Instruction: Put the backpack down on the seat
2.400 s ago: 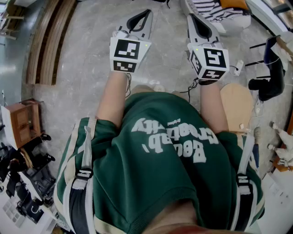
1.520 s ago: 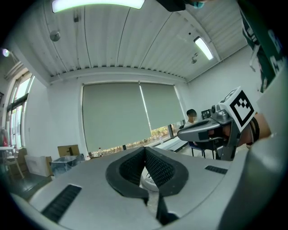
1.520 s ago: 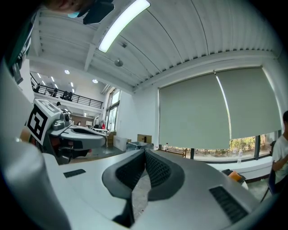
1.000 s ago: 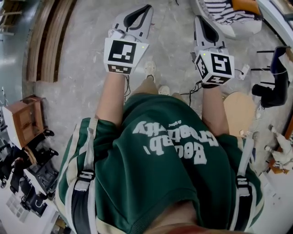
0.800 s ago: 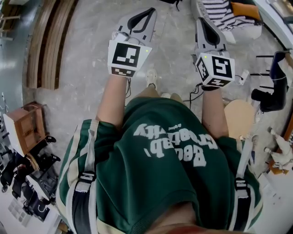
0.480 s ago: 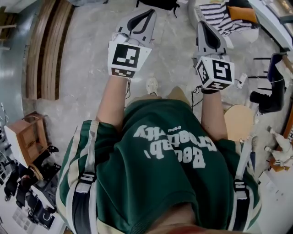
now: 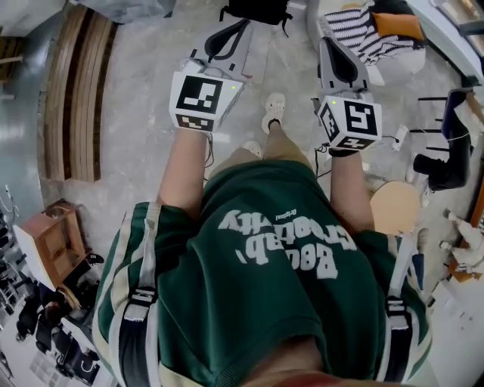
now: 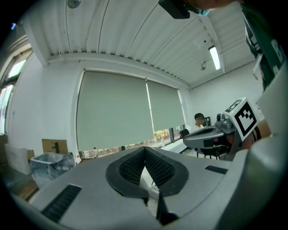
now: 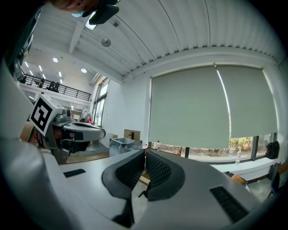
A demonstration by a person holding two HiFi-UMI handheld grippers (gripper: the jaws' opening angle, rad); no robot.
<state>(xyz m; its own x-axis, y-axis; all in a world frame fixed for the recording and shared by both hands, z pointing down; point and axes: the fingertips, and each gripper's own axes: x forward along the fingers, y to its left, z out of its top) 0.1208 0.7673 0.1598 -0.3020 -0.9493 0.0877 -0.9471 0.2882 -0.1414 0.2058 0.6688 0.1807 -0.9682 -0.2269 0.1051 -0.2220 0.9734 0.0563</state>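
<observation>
The grey stone floor [image 7: 136,113] is filling the upper half of the head view, and the person's dark green printed shirt [image 7: 265,287] is covering the lower half. The backpack is being worn on the person's back. Its body is being hidden from every view, and only two grey-and-black webbing bands are being shown: the left strap [image 7: 144,257] at 8 o'clock and the right strap [image 7: 397,317] at 4 o'clock, each running along the 12-to-6 line over a shoulder.

A white padded seat [image 7: 393,47] with a black-and-white striped cushion [image 7: 352,19] is being seen between 1 and 2 o'clock, well apart from both hands. A round pale wooden stool [image 7: 397,205] is lying at 3 o'clock, near the right forearm. Which of the two is meant cannot be told.

The left claw [image 7: 243,24] and the right claw [image 7: 324,41] are being held roughly level and pointed toward 12 o'clock. Both have their jaws pressed together, and nothing is being gripped.

The coming move is being judged to turn on one relation: the straps are lying behind the claws, back toward 6 o'clock. Both seats are lying on the right claw's side.
</observation>
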